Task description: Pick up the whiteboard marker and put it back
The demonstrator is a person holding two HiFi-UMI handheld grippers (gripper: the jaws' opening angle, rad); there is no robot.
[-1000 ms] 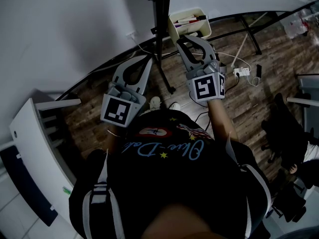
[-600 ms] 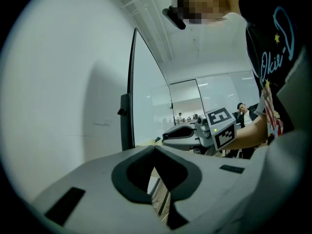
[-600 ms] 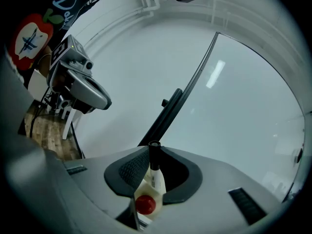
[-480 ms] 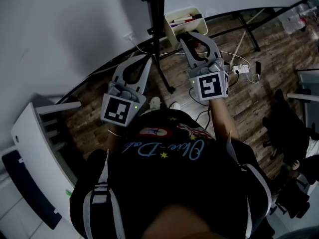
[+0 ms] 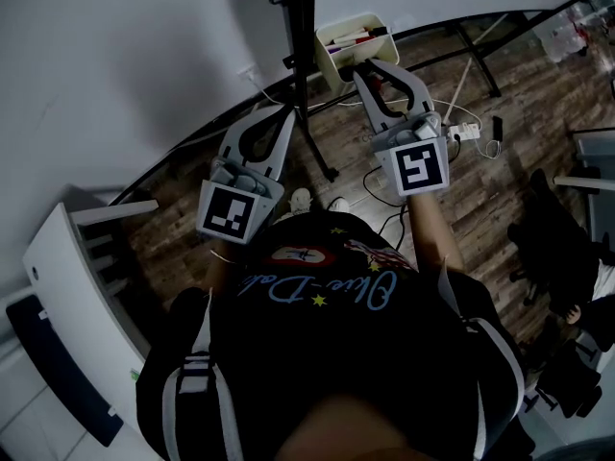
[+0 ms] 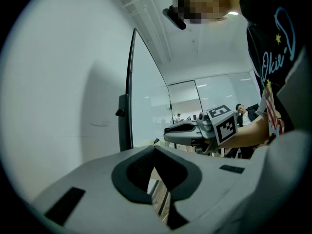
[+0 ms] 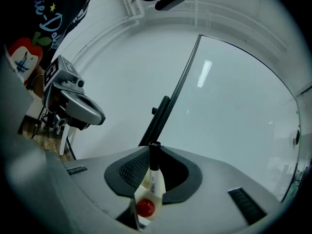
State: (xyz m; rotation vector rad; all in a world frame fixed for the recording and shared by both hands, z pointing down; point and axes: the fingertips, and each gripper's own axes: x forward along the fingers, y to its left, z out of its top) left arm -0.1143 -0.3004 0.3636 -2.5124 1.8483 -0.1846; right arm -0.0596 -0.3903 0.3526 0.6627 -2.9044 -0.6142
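Note:
My right gripper point(image 7: 155, 153) is shut on a whiteboard marker point(image 7: 155, 177) with a white barrel and a black cap, which stands upright between the pads. Its jaws have just been closing on this marker. Right under it is a cream tray point(image 7: 144, 193) holding a red-capped marker point(image 7: 145, 207). In the head view the right gripper point(image 5: 381, 69) hangs just in front of that tray point(image 5: 332, 35), which stands by the whiteboard point(image 5: 125, 56). My left gripper point(image 5: 277, 115) is to its left, shut and empty, its tips point(image 6: 155, 148) meeting.
A black stand pole point(image 5: 298, 65) rises between the two grippers. On the wooden floor lie a power strip and cables point(image 5: 466, 134). A white cabinet point(image 5: 67, 267) stands at the left and a dark chair point(image 5: 557, 257) at the right.
The right gripper has risen a little and rolled, shifting right in the head view, with its jaws narrower than before. The left gripper has stayed put.

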